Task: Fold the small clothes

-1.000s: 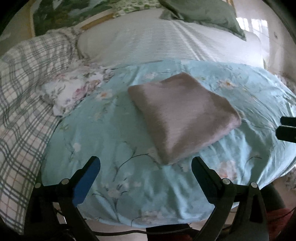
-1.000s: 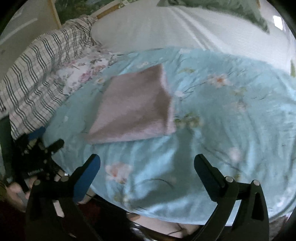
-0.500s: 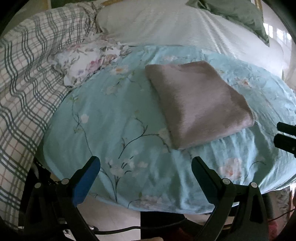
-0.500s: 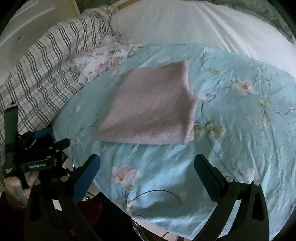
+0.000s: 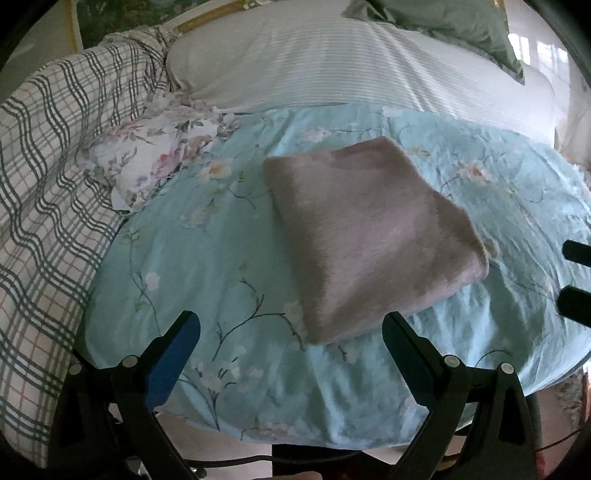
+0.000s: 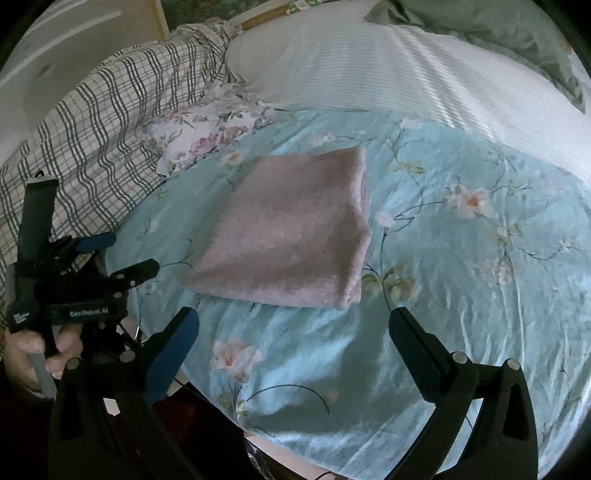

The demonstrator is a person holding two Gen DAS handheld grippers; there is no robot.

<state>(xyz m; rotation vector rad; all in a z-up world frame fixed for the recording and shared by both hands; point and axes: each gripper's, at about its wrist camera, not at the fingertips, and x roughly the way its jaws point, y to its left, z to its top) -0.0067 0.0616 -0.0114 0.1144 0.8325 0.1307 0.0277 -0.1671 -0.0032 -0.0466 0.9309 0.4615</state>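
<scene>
A folded pinkish-mauve fuzzy cloth [image 5: 369, 236] lies flat on the light blue floral sheet [image 5: 207, 266]; it also shows in the right wrist view [image 6: 291, 236]. My left gripper [image 5: 291, 332] is open and empty, held just short of the cloth's near corner. My right gripper [image 6: 293, 325] is open and empty, held just short of the cloth's near edge. The left gripper also shows in the right wrist view [image 6: 114, 254] at the sheet's left edge, open. The right gripper's fingers [image 5: 576, 280] show at the right edge of the left wrist view.
A crumpled white floral garment [image 5: 155, 158] lies left of the cloth, also in the right wrist view [image 6: 207, 129]. A plaid blanket [image 5: 48, 192] covers the left side. A white striped pillow [image 5: 351, 62] and a green pillow [image 5: 450, 22] lie behind.
Both grippers have moved slightly, so the folded cloth sits more central and nearer in both views. The cloth itself has not moved. Both grippers stay open.
</scene>
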